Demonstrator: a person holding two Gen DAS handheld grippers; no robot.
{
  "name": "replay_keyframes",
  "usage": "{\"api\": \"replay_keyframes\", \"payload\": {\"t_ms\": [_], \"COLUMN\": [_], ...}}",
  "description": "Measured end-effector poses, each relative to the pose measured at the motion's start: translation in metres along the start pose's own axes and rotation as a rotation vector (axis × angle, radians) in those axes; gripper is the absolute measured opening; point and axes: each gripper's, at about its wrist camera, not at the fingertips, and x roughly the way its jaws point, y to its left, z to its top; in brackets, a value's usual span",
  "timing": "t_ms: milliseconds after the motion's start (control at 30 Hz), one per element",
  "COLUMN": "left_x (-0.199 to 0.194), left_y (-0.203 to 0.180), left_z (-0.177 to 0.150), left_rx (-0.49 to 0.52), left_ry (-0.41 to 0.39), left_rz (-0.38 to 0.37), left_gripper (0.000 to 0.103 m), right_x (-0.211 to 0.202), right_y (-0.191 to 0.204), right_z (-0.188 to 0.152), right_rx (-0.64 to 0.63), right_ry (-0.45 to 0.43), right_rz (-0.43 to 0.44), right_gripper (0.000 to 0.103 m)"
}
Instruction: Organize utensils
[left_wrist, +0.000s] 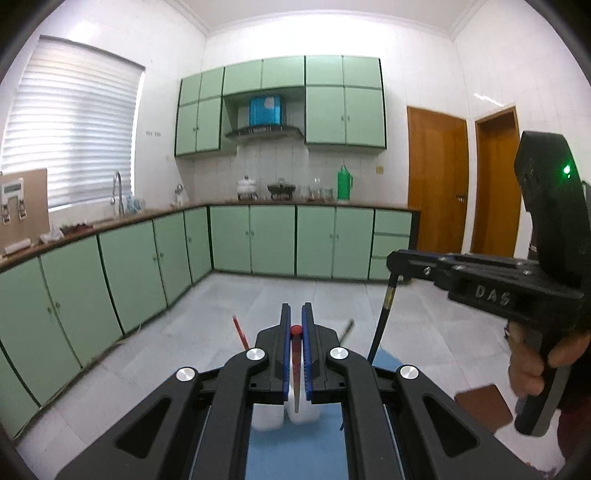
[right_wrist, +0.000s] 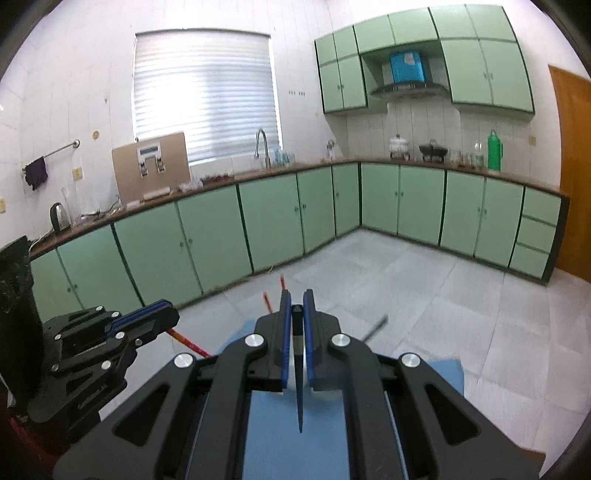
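Note:
My left gripper (left_wrist: 295, 314) is shut on a red chopstick (left_wrist: 296, 354), held upright above a white holder (left_wrist: 284, 413) on a blue mat (left_wrist: 295, 450). My right gripper (right_wrist: 297, 299) is shut on a black chopstick (right_wrist: 298, 384) that hangs down over the blue mat (right_wrist: 288, 435). In the left wrist view the right gripper (left_wrist: 397, 258) shows at the right with its black chopstick (left_wrist: 382, 317). In the right wrist view the left gripper (right_wrist: 162, 314) shows at the left with its red chopstick (right_wrist: 188, 343). Other red chopsticks (right_wrist: 267, 301) and a dark one (right_wrist: 375, 328) stand up behind.
Green kitchen cabinets (left_wrist: 129, 273) run along the far walls over a grey tiled floor (right_wrist: 424, 295). A brown pad (left_wrist: 484, 406) lies at the right of the mat. Wooden doors (left_wrist: 436, 184) stand at the far right.

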Motion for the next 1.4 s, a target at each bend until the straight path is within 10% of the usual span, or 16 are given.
{"api": "replay_keyframes", "payload": {"t_ms": [367,933,1400], "left_x": [0.067,0.15,0.049], "left_y": [0.015,0.041,0.034], "left_z": [0.02,-0.037,-0.048], "left_rx": [0.014,-0.043,-0.086], "left_ry": [0.011,0.193,0.077], "left_rz": [0.04,0.05,0.098], "left_gripper": [0.005,0.007,0.079], "right_x": [0.059,0.145,0.041], "right_y": [-0.032,-0.039,-0.041], "right_z": [0.04,-0.026,-0.054], "right_rx": [0.04,0.035,0.092], "right_ry": [-0.072,0.105,-0.033], "right_rz": [-0.046,-0.066,-0.19], "right_gripper": [0.006,0.01,0.089]}}
